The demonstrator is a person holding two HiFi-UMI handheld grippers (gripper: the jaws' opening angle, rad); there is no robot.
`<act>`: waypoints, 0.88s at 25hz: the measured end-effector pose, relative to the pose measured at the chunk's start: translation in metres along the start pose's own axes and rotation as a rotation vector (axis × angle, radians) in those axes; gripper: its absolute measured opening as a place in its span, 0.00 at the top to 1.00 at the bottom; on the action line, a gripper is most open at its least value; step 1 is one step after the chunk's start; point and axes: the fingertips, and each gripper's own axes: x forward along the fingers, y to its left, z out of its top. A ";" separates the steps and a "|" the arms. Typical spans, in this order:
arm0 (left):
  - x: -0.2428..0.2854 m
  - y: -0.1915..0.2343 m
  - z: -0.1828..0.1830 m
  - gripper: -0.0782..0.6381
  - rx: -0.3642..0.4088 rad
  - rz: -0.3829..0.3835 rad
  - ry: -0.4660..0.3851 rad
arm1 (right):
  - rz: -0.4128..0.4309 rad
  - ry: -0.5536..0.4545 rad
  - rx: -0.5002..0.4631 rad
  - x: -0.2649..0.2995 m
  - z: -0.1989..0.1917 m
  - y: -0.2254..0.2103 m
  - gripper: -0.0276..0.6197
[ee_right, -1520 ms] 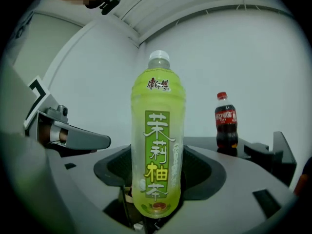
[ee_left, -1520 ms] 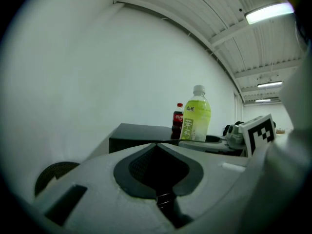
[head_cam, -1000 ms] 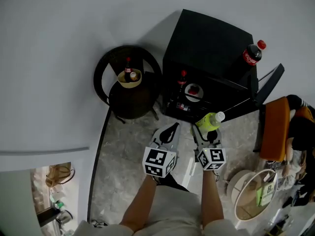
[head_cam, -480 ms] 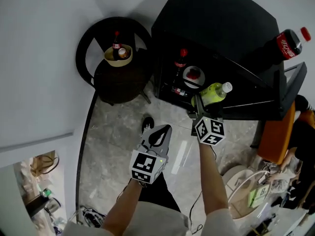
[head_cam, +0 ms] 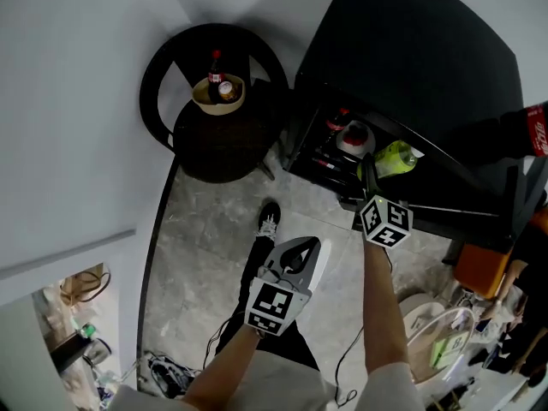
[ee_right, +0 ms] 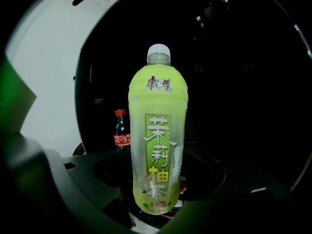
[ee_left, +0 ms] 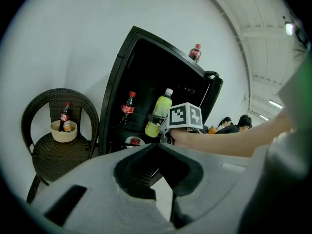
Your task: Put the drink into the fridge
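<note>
Now, in the head view, your right gripper clasps the yellow-green plastic tea bottle at the mouth of the open black fridge, closer in than half a second ago. Your left gripper hangs low, well apart.

In the left gripper view its jaws are pressed together on nothing.

In the right gripper view the bottle stands upright in the jaws. Keep it so, steer clear of the small red-capped cola bottle, and seat it before letting go.

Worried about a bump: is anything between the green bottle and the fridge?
Nothing visible. The fridge stands open, the green bottle in the right tongs is at its mouth; the cola bottle inside stands aside.
</note>
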 end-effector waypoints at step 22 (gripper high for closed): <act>0.047 0.060 0.075 0.88 0.067 -0.080 0.008 | -0.124 0.009 -0.099 0.069 0.006 0.012 0.51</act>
